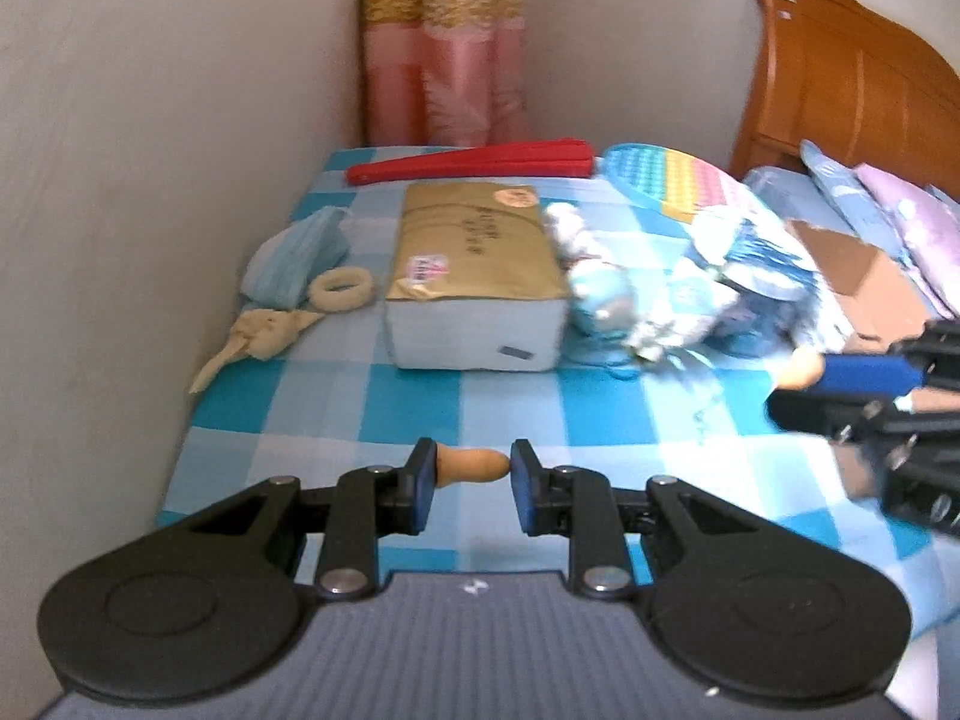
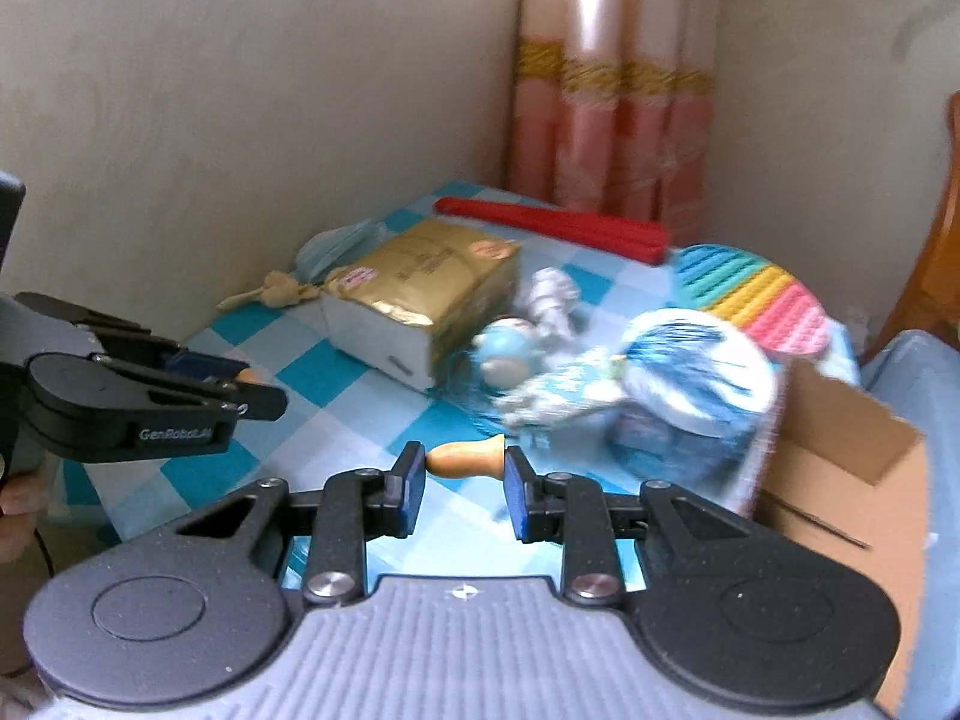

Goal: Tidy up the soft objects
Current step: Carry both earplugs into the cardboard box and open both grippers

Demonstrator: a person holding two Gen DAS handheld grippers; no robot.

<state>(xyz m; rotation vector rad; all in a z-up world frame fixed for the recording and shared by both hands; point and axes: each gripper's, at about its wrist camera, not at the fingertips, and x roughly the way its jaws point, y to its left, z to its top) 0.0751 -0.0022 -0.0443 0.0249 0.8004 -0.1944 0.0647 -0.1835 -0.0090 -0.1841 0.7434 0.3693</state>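
Soft toys (image 1: 606, 294) lie in a loose blue-and-white heap just right of the gold box (image 1: 474, 264) on the bed (image 1: 336, 414). More soft things sit left of that box by the wall: masks (image 1: 300, 258), a cream ring (image 1: 342, 291) and a cream cloth (image 1: 264, 336).

The left claw (image 1: 474, 471) hangs above the sheet in front of the box. The right claw (image 2: 465, 462) is off to the right of it, in front of the heap. Both are closed right down and neither has a soft thing. A short tan peg (image 1: 477, 468) spans the gap between each pair of pads; it may be part of the tool, but the blur leaves that unsure.

The main risk is the heap itself. The toys overlap, so a pinch on one would likely drag its neighbour or catch only loose fluff and slip. A low approach could also nip the sheet and pull the box and everything on it askew. The carton (image 2: 840, 456), beyond the heap from the box, looks like the place to put them, but its flap leans inward and a toy dropped short would land outside. The claws are near each other, so reaching for the same pile invites a knock.
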